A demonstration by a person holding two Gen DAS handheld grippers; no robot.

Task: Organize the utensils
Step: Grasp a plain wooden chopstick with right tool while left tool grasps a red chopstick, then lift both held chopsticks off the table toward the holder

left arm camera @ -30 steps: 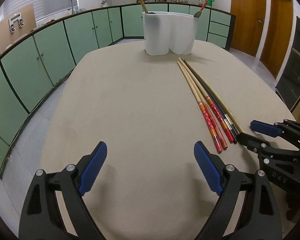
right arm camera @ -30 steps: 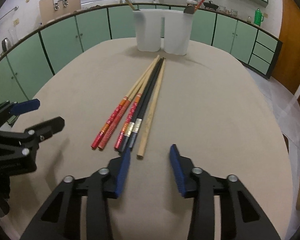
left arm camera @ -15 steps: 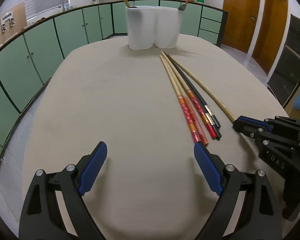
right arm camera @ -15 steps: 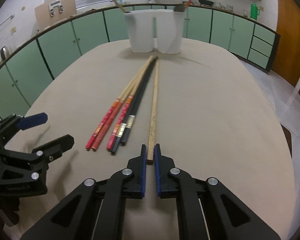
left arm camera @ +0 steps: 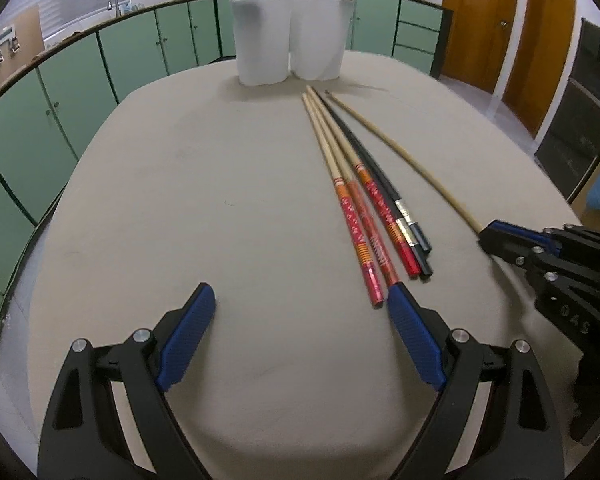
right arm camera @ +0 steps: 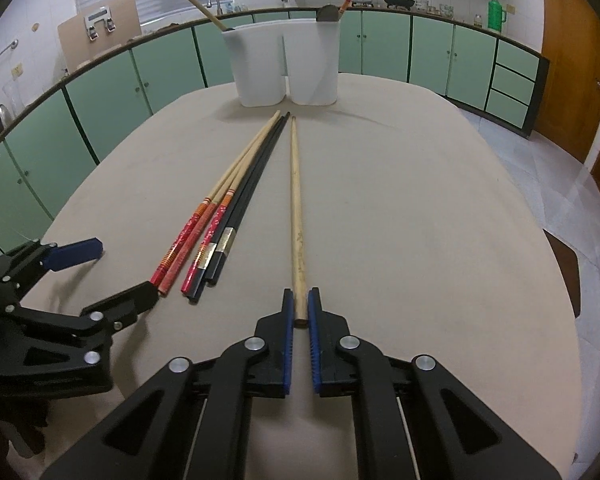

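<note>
Plain wooden chopstick (right arm camera: pixel 296 208) flat on worktop (right arm camera: pixel 420 208), lying apart to right of bundle, tip toward white utensil holder (right arm camera: pixel 288 64). Butt end pinched between pads of right hand-held gripper (right arm camera: pixel 299 312), closed tight on it. Bundle of red-handled and black chopsticks (left arm camera: pixel 364 200) just beside it. Left hand-held gripper (left arm camera: pixel 300 312) spread wide, nothing between pads, its right finger (left arm camera: pixel 414 340) at butt of one red chopstick. Holder at far end, utensil handles sticking out.
</note>
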